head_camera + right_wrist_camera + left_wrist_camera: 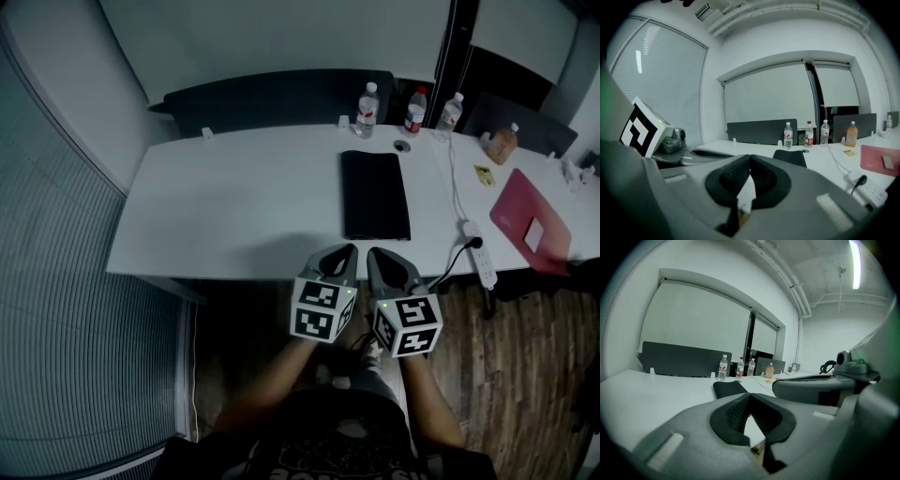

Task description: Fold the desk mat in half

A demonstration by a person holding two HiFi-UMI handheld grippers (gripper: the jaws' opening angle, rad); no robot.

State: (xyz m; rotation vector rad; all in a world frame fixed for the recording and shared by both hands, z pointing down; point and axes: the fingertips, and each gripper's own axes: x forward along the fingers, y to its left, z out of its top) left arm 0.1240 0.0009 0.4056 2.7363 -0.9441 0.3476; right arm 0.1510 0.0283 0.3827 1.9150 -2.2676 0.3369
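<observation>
Nearest: left gripper [345, 253] and right gripper [377, 258], side by side, just off the near edge of the table [234, 211]. Jaws of both closed pad to pad, nothing between them, as seen in both gripper views.

Farther in, slightly right of centre: desk mat [375, 195], black, flat on the table, long axis running near to far, near end close to the table edge. Narrow outline and thick-looking near edge: probably already folded in half.

Step in hand, as judged: checking the fold with both grippers clear of the mat.
- Hold jaws shut and off the table to avoid dragging the upper layer.
- Check long edges and near corners for overlap.
- Correct only with a light push on the upper layer, from the open side toward the crease.
- Avoid the power strip [480, 258] and its cable at the right.

Far edge: water bottles [367, 111], with a dark partition [272, 98] behind.

Not determinable: number of mat layers, side of the crease, alignment at the far end. Red flat item [527, 217] at far right: blurred, identity unclear. Forearms cut off at the bottom of the head view.
</observation>
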